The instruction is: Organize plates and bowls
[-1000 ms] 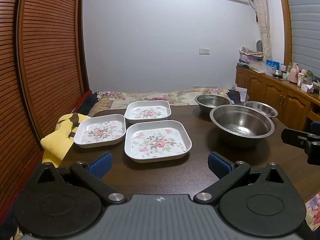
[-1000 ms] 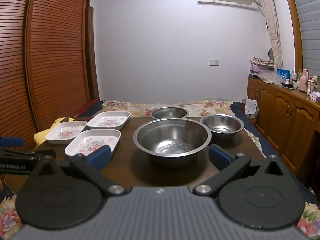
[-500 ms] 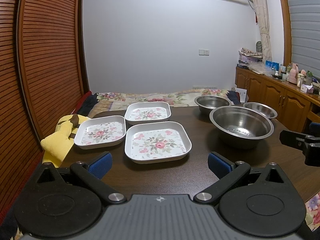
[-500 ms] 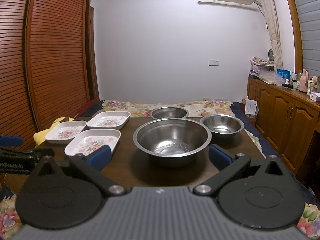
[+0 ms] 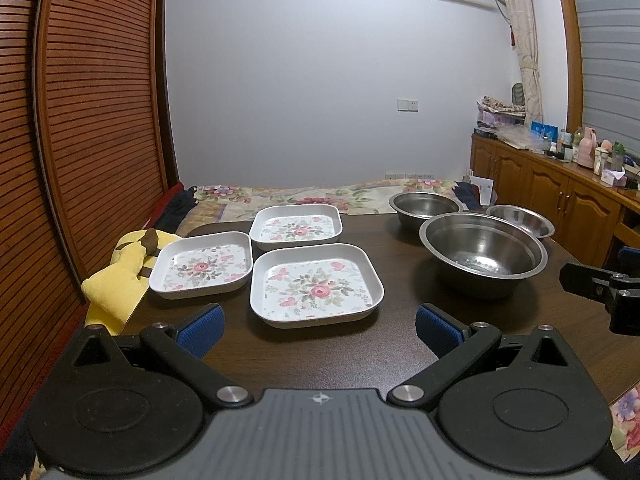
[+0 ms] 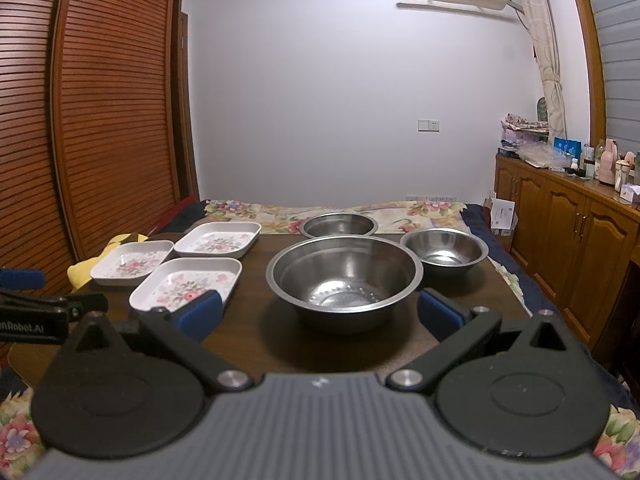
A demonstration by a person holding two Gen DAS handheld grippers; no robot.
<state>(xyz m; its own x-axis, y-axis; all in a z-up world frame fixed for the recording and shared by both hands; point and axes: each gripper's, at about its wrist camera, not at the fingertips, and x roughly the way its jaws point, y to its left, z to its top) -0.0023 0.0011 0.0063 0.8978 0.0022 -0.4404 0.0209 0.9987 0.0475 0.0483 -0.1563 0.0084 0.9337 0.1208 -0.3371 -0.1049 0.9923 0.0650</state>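
Note:
Three white square floral plates lie on the dark table: a near plate (image 5: 316, 286), a left plate (image 5: 202, 266) and a far plate (image 5: 296, 227). Three steel bowls stand to the right: a large bowl (image 5: 482, 252), a far bowl (image 5: 425, 205) and a small right bowl (image 5: 520, 220). My left gripper (image 5: 318, 328) is open and empty, just short of the near plate. My right gripper (image 6: 320, 314) is open and empty, in front of the large bowl (image 6: 344, 276). The plates (image 6: 188, 282) show at the left of the right wrist view.
A yellow plush toy (image 5: 120, 276) lies at the table's left edge. A floral bedspread (image 5: 304, 196) lies beyond the table. Wooden slatted doors (image 5: 88, 120) stand to the left. A wooden cabinet (image 6: 576, 232) with bottles stands to the right.
Both grippers have hardly moved. The left view has drifted very slightly, and nothing on the table has shifted.

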